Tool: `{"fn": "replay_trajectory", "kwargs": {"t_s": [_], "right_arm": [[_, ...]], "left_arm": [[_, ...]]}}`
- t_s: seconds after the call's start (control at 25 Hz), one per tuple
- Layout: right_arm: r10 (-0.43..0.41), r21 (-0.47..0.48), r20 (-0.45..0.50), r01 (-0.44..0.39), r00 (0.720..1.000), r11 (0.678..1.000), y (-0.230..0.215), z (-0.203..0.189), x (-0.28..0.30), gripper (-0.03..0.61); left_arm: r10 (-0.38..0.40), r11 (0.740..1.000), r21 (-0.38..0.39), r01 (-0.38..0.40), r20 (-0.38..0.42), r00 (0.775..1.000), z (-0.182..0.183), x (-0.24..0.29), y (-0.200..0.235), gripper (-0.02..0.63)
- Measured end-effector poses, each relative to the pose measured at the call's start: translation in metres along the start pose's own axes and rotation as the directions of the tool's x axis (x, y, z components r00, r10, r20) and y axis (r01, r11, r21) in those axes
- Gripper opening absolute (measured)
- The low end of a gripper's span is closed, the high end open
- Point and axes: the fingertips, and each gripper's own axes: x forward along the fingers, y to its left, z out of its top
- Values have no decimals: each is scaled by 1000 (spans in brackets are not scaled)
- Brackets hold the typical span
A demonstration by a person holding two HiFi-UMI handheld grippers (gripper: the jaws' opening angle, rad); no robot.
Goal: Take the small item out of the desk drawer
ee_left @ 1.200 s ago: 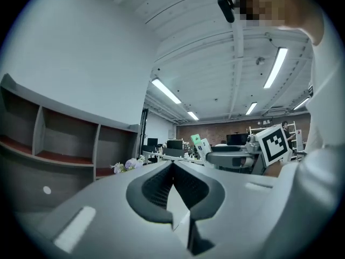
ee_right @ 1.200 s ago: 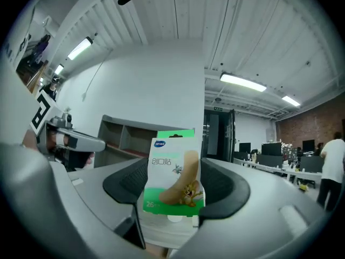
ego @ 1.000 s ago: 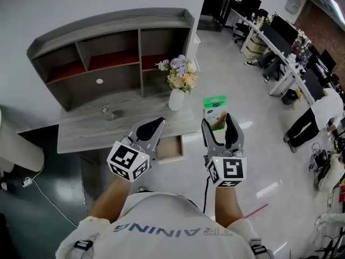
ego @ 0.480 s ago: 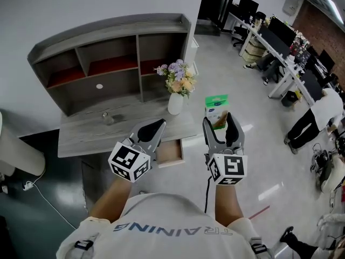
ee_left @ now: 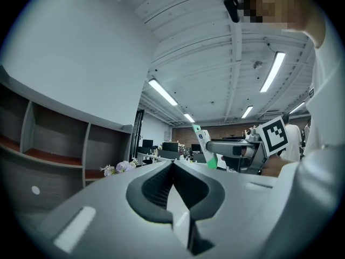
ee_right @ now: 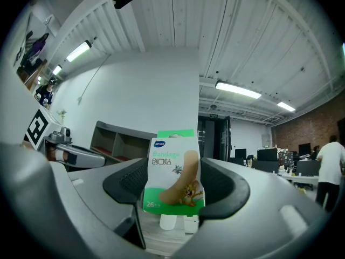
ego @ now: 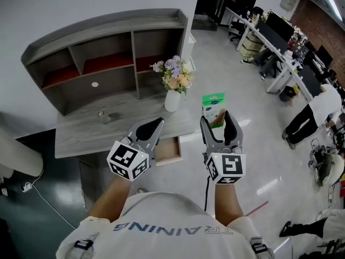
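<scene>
Your right gripper (ego: 218, 122) clamps the bandage pack (ego: 214, 108) upright between its pads, held up right of the desk (ego: 97, 131) and apart from the open drawer (ego: 168, 150). Your left gripper (ego: 152, 125) is clenched on nothing, near the drawer's left side.
</scene>
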Motion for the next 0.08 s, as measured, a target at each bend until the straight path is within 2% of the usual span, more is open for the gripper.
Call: {"fn": "replay_trajectory", "kwargs": {"t_s": [0.08], "right_arm": [[-1, 2, -3, 1, 1000, 1000, -1, -1, 1, 320]], "left_arm": [[-6, 1000, -4, 6, -2, 1000, -2, 3, 0, -2]]}}
